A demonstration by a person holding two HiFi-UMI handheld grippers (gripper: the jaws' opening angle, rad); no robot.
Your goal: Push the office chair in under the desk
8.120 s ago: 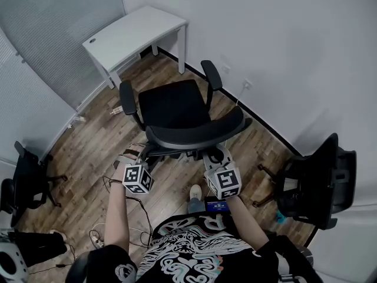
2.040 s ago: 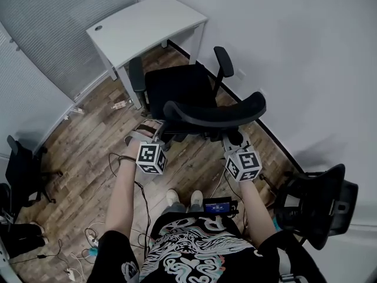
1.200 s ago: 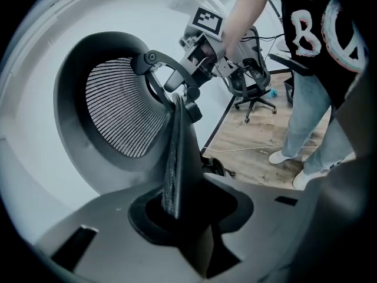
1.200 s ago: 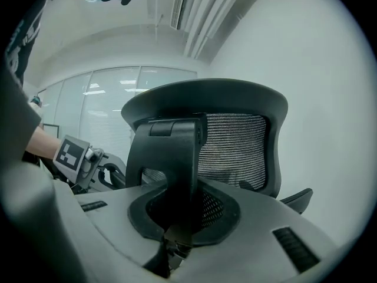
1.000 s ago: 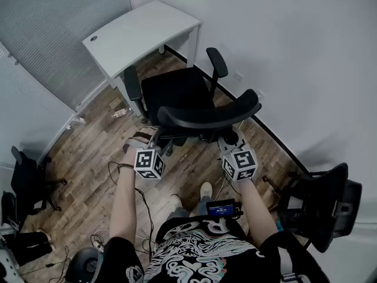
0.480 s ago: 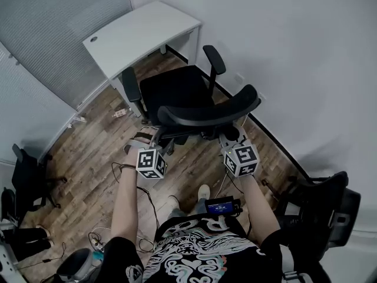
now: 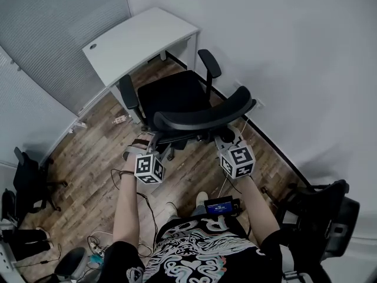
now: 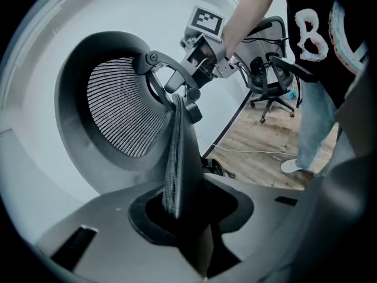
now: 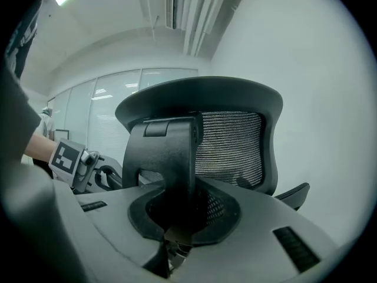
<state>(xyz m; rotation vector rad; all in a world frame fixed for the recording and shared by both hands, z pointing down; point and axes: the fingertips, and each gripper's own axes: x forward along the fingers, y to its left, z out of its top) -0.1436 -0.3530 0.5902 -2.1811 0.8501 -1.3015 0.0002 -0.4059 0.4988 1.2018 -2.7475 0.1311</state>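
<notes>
Both grippers are gripping the office chair (image 7: 175, 97) by its backrest (image 7: 206, 114). The left gripper (image 7: 154, 138) jaws are clamping its edge, and the right gripper (image 7: 227, 137) jaws are clamping its rear bracket. The chair is standing just short of the white desk (image 7: 140, 38), which lies straight ahead by the floor's far corner.

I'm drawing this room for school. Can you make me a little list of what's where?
Desk: white, in the corner
Office chair: black, in front of the desk, not under it yet
Left gripper: shut on the backrest edge
Right gripper: shut on the backrest's rear support
Floor: wood, with cables
</notes>
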